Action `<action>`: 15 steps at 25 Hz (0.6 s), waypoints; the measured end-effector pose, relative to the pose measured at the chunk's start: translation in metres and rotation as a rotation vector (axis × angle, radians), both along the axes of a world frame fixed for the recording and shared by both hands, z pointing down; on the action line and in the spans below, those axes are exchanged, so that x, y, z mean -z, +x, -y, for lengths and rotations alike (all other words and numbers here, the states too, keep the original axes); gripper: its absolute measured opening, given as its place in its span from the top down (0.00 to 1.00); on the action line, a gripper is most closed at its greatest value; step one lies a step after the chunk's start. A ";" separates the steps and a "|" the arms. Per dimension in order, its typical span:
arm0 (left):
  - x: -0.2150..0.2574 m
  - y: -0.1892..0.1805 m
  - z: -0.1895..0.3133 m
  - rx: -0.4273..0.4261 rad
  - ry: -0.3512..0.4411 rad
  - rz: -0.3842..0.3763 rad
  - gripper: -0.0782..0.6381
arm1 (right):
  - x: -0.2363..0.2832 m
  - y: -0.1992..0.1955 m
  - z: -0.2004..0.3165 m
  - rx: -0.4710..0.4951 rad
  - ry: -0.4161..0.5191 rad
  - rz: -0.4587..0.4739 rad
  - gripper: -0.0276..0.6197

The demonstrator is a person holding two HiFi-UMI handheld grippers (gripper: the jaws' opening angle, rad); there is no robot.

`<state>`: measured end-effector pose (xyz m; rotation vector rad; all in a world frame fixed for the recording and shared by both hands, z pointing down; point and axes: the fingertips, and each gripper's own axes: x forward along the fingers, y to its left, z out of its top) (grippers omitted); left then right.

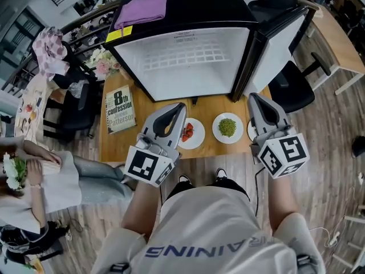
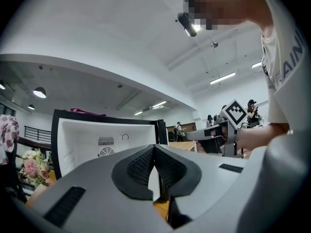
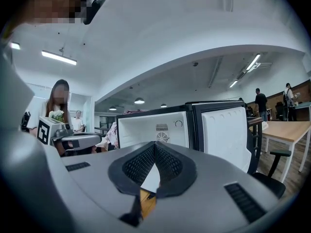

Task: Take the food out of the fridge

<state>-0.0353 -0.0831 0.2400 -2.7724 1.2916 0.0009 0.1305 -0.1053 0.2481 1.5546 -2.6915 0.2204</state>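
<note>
An open fridge (image 1: 188, 67) stands on a wooden table (image 1: 114, 144), its door (image 1: 274, 50) swung right and a purple cloth (image 1: 142, 9) on top. In front lie a book (image 1: 120, 110), a red-food plate (image 1: 198, 132) and a green-food plate (image 1: 217, 129). The left gripper (image 1: 180, 107) overlaps the red plate's edge. The right gripper (image 1: 252, 97) is just right of the green one.

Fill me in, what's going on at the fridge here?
A person stands at a wooden table with a gripper in each hand, facing a small fridge whose door is open. The fridge looks empty inside. Two plates sit on the table in front of it, one with red food and one with green food. The left gripper and right gripper are both shut and hold nothing, so the food seems to be out already.
</note>
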 end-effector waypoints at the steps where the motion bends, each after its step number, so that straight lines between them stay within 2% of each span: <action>1: 0.002 0.000 0.000 0.001 0.001 -0.001 0.88 | 0.002 -0.001 0.000 0.000 -0.004 0.002 0.92; 15: -0.004 0.003 0.002 0.000 0.009 -0.008 0.88 | -0.005 0.001 0.001 0.008 -0.009 -0.008 0.92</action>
